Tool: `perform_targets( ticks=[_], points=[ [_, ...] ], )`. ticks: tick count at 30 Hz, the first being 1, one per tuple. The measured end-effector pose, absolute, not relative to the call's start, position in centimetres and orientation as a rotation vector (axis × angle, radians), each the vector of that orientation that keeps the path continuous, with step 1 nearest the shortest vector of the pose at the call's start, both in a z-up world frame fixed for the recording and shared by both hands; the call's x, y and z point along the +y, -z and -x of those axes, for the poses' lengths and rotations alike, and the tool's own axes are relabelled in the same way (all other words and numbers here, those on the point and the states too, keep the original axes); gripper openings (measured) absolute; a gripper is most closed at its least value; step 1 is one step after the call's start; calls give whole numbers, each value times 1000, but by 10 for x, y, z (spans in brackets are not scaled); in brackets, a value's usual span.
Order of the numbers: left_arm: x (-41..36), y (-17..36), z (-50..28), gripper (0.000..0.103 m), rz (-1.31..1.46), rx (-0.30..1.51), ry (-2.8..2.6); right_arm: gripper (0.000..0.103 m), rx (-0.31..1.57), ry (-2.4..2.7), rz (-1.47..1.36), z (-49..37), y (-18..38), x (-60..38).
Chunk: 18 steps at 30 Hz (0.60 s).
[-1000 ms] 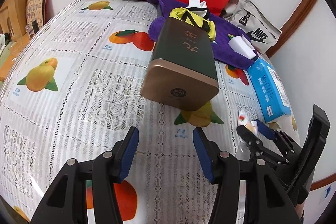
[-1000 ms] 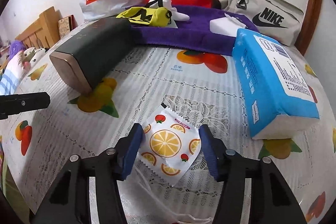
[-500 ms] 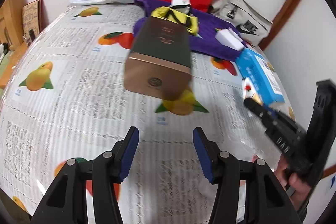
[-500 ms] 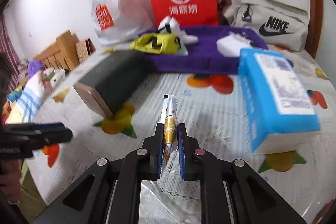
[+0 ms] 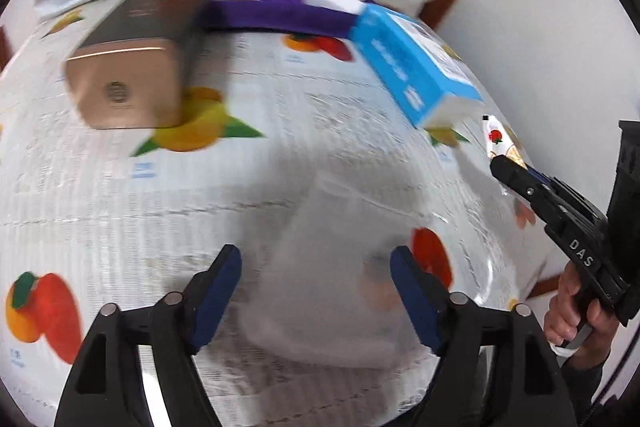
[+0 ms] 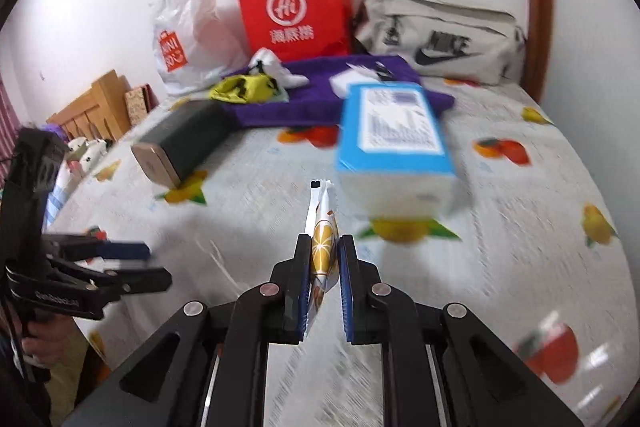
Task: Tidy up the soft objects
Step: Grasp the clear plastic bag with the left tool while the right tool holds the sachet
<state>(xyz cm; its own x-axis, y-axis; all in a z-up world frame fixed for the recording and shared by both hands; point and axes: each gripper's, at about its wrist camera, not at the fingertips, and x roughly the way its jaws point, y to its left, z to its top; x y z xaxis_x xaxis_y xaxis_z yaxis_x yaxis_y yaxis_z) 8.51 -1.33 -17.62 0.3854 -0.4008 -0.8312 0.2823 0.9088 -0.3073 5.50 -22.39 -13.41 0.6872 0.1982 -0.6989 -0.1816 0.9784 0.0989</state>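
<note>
My right claw [image 6: 325,259] is clamped on a fruit-printed sachet [image 6: 322,227], which stands on edge between its 2 blue pads and is lifted clear of the fruit-print tablecloth [image 6: 520,227]. Just ahead and to the right lies a blue tissue pack [image 6: 394,147]. My left claw [image 5: 316,291] has just been opening and stands wide with nothing between its pads. Ahead-left of it lies a dark box with a bronze end [image 5: 132,67].
</note>
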Motion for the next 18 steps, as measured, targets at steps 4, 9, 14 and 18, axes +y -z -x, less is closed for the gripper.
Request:
perform_targets(
  ticks=[4,9,14,18],
  points=[
    [-25,178,-82,92,68,1090,430,15,815,-190,-29,-47,143,-239],
    [-45,181,-75,98,-75,1065,387,15,852,-190,-46,-51,159,-245],
    [-59,185,-67,87,-208,1009,324,15,893,-190,-47,-57,176,-246],
    [-54,180,-72,51,-195,992,308,16,890,-194,-60,-58,179,-246]
  ],
)
